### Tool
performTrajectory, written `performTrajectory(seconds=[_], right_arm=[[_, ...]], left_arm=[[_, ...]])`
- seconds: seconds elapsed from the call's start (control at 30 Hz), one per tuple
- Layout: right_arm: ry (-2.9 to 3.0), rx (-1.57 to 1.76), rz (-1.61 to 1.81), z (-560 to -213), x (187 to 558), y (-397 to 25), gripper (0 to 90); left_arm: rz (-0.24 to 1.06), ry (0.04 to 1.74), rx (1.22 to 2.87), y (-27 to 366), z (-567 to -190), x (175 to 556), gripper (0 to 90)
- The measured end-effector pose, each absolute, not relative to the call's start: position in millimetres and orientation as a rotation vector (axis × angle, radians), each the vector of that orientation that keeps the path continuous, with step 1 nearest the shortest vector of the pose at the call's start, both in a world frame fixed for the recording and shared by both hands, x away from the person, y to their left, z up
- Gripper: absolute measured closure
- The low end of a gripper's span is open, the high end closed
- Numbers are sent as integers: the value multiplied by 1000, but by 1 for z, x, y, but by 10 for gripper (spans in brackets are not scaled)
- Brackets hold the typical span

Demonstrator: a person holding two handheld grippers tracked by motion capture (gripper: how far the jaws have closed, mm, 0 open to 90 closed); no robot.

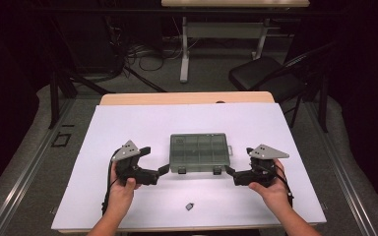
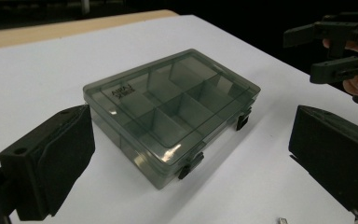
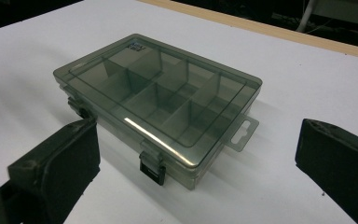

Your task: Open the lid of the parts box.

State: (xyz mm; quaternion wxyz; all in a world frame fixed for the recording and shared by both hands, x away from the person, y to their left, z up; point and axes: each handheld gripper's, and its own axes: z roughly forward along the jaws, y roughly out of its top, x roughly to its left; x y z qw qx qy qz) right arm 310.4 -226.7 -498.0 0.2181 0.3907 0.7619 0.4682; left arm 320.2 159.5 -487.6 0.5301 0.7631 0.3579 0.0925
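A smoky clear plastic organiser box lies at the middle of the white table top, lid down, with two black latches on its near side. Inside are several empty compartments. My left gripper is open just left of the box's near left corner, held by a hand. My right gripper is open at the near right corner. In the left gripper view the box lies beyond the spread jaws, apart from them, and the right gripper shows at the far right. In the right gripper view the box also lies ahead of wide jaws.
A small dark object lies near the table's front edge, also seen as a small object low in the left gripper view. Beyond the table stand a black chair and a desk leg, with cables on the floor.
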Motion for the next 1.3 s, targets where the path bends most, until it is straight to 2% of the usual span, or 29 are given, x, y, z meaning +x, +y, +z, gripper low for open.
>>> performTrajectory(seconds=[0.2, 0.47, 0.57, 0.63, 0.67, 0.77, 1.0, 1.03, 1.2, 1.3], right_arm=[[2087, 1144, 1270, -490, 320, -226, 0], [2082, 1167, 1227, -482, 327, -222, 7], [2074, 1161, 1234, -479, 329, -218, 45], [2079, 1156, 1236, -478, 331, -215, 78], [2084, 1147, 1230, -479, 332, -213, 91], [2085, 1127, 1222, -480, 333, -206, 150], [2090, 1059, 1206, -485, 330, -198, 391], [2099, 1059, 1209, -485, 329, -197, 437], [2129, 1105, 1255, -492, 325, -196, 500], [2128, 1087, 1275, -499, 321, -197, 557]], left_arm=[[189, 945, 1844, 154, -487, 330, 2], [207, 927, 1870, 148, -481, 335, 13], [227, 917, 1874, 144, -476, 336, 86], [248, 916, 1872, 141, -473, 335, 186], [253, 921, 1871, 139, -472, 335, 189], [232, 928, 1880, 135, -473, 337, 289], [198, 969, 1882, 125, -481, 337, 433], [192, 953, 1878, 123, -482, 337, 486], [205, 929, 1883, 115, -488, 332, 621], [198, 902, 1903, 112, -491, 328, 638]])
